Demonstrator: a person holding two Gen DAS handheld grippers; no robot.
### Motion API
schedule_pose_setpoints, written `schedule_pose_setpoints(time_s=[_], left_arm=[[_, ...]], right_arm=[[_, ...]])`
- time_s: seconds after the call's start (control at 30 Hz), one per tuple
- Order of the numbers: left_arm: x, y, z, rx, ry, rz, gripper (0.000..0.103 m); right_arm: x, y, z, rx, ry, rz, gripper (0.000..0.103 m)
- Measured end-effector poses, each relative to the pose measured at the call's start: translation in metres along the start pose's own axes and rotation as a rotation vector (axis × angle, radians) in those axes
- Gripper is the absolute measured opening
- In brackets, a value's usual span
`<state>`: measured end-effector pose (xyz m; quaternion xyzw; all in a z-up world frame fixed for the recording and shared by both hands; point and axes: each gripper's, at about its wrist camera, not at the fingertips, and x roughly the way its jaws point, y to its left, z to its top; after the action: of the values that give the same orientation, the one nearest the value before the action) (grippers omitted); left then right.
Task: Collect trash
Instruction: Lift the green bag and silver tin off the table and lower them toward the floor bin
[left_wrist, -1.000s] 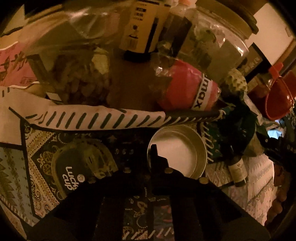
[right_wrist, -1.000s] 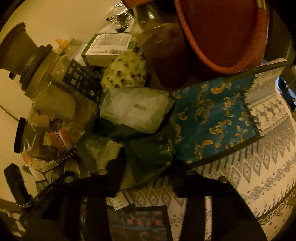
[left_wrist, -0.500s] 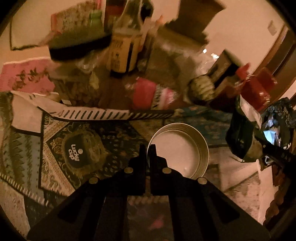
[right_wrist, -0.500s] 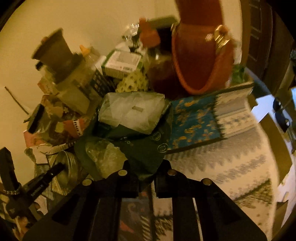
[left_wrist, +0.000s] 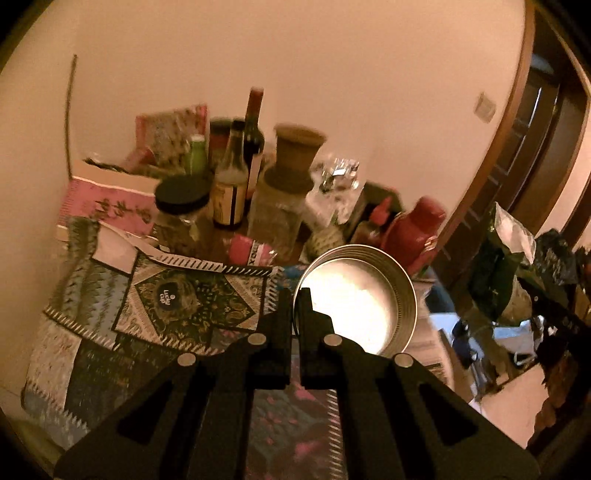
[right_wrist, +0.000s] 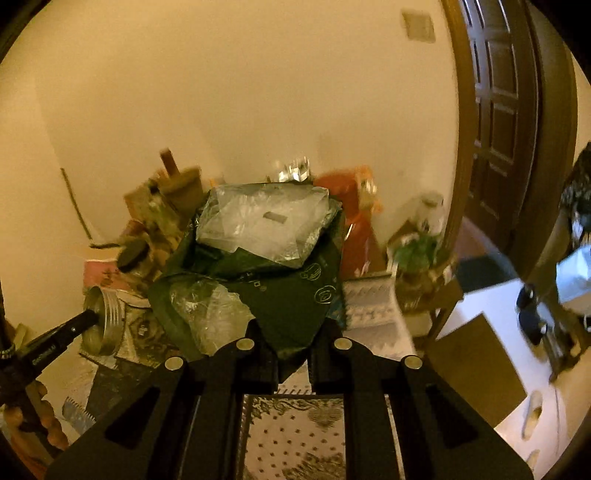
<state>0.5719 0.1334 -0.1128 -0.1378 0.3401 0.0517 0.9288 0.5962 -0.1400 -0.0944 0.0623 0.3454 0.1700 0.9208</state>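
My left gripper (left_wrist: 294, 295) is shut on the rim of a round metal tin (left_wrist: 364, 295) and holds it lifted above the patterned tablecloth (left_wrist: 177, 306). The tin also shows in the right wrist view (right_wrist: 103, 321), pinched by the left gripper's fingers (right_wrist: 79, 322). My right gripper (right_wrist: 293, 343) is shut on a dark green plastic bag (right_wrist: 273, 280) with crumpled clear plastic (right_wrist: 266, 225) in its top, held up above the table. The same bag shows in the left wrist view (left_wrist: 495, 266) at the right.
At the back of the table stand bottles (left_wrist: 231, 184), a black-lidded glass jar (left_wrist: 181, 218), a large jar (left_wrist: 284, 206), a red flask (left_wrist: 417, 229) and a "Lucky cup" lid (left_wrist: 173, 295). A dark wooden door (right_wrist: 513, 122) is at the right. A cardboard sheet (right_wrist: 476, 365) lies on the floor.
Both grippers have risen and pulled back from the table. The tin has left the cloth in my left gripper, and the green bag has lifted with my right gripper.
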Motion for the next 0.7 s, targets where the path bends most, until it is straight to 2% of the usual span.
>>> schedule_pose_setpoints(time_s=[0.2,0.33,0.53,0.7], left_arm=[[-0.075,-0.026,-0.018,0.033,-0.109,0.042,0.001],[-0.111,-0.033,-0.029,0.041,-0.146,0.044,0.001],[-0.155,-0.030,-0.051,0.045,-0.170,0.010,0.001],[-0.184,-0.021,-0.073,0.057,-0.163,-0.034,0.001]], right_arm=[[-0.065,-0.006,0.004,-0.038,-0.116,0.036,0.010],[-0.097,0.000,-0.002,-0.051,-0.157,0.061,0.010],[-0.139,0.004,-0.024,-0.060,-0.187,0.067,0.010],[-0.166,0.013,-0.055,-0.040,-0.177,0.042,0.010]])
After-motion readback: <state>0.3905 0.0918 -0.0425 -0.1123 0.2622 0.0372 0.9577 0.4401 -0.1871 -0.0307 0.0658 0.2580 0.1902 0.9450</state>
